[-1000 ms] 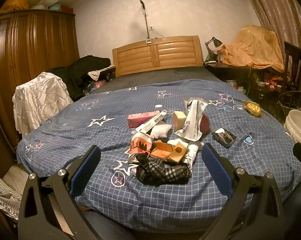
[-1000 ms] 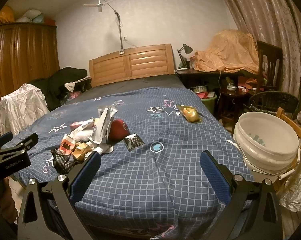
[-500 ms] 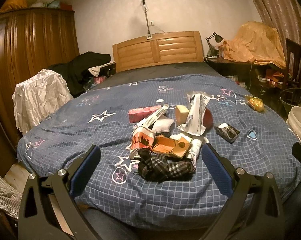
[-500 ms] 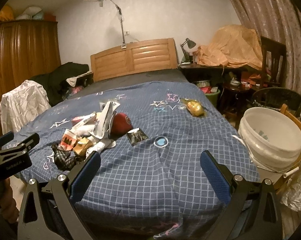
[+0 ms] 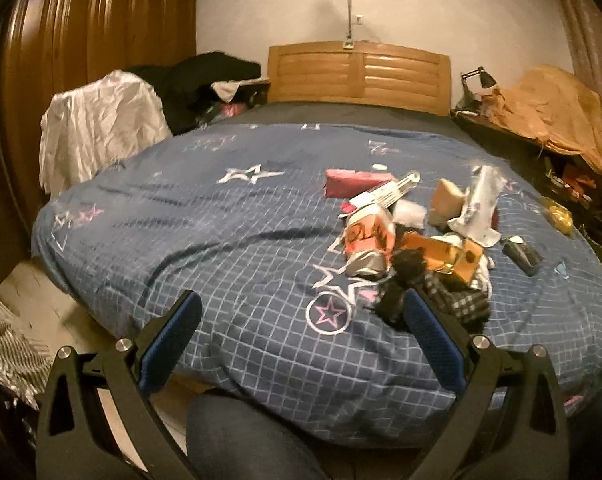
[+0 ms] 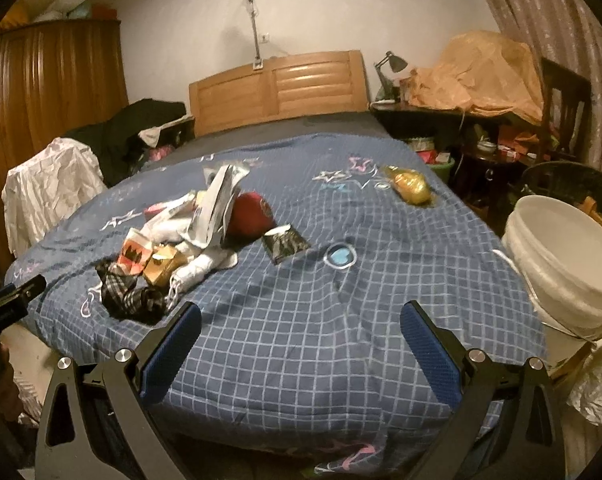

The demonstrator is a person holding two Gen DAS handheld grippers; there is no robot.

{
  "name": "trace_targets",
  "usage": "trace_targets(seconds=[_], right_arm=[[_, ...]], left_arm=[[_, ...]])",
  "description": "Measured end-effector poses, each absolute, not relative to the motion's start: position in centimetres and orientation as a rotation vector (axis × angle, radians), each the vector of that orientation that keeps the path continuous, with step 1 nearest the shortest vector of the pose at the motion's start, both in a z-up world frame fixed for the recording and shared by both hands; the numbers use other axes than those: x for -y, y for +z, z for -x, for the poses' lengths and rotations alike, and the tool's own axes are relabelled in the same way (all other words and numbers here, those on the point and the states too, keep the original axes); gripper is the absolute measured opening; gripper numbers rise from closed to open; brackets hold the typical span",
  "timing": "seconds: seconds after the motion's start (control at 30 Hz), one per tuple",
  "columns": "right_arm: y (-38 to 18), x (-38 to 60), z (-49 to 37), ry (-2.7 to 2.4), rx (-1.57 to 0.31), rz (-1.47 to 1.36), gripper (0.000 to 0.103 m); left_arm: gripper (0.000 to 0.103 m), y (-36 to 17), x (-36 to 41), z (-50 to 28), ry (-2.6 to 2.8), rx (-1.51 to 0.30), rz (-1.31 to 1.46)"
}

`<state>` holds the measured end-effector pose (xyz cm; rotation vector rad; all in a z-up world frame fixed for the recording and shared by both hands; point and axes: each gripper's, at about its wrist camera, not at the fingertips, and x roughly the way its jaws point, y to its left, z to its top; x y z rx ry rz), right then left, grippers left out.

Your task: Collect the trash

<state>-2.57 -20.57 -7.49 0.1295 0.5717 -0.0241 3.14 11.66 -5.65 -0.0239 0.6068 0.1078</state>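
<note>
A heap of trash (image 5: 421, 236) (image 6: 181, 240) lies on the blue checked bedspread (image 5: 241, 248) (image 6: 321, 312): wrappers, an orange carton (image 5: 445, 254), a pink box (image 5: 353, 182), a red round thing (image 6: 251, 216), a black checked cloth (image 6: 131, 296). Apart from it lie a dark packet (image 6: 285, 242) and a yellow bag (image 6: 411, 186). A white bucket (image 6: 569, 268) stands right of the bed. My left gripper (image 5: 301, 340) is open, left of the heap, its right finger beside the cloth. My right gripper (image 6: 301, 344) is open over bare bedspread. Neither holds anything.
A wooden wardrobe (image 5: 81, 60) and a white-draped chair (image 5: 97, 128) stand to the left. A headboard (image 6: 277, 88) is at the back. A cluttered desk with a lamp (image 6: 393, 64), an orange cover (image 6: 481, 72) and a dark chair (image 6: 565, 96) fill the right side.
The left gripper has swung left and down toward the bed, so the heap now sits right of its fingers. The right gripper has edged closer to the bed. Both stay open.
</note>
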Motion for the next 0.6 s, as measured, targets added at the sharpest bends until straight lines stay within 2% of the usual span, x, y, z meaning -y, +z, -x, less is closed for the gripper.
trace_targets(seconds=[0.23, 0.47, 0.6], right_arm=[[-8.6, 20.5, 1.2, -0.032, -0.612, -0.124, 0.099], [-9.6, 21.6, 0.5, -0.049, -0.635, -0.146, 0.099], [-10.2, 22.6, 0.4, -0.053, -0.646, -0.176, 0.099]], left_arm=[[0.097, -7.6, -9.3, -4.8, -0.111, -0.743, 0.155], [0.097, -9.7, -4.3, -8.2, -0.076, -0.8, 0.104], [0.087, -10.6, -4.2, -10.0, -0.043, -0.808, 0.151]])
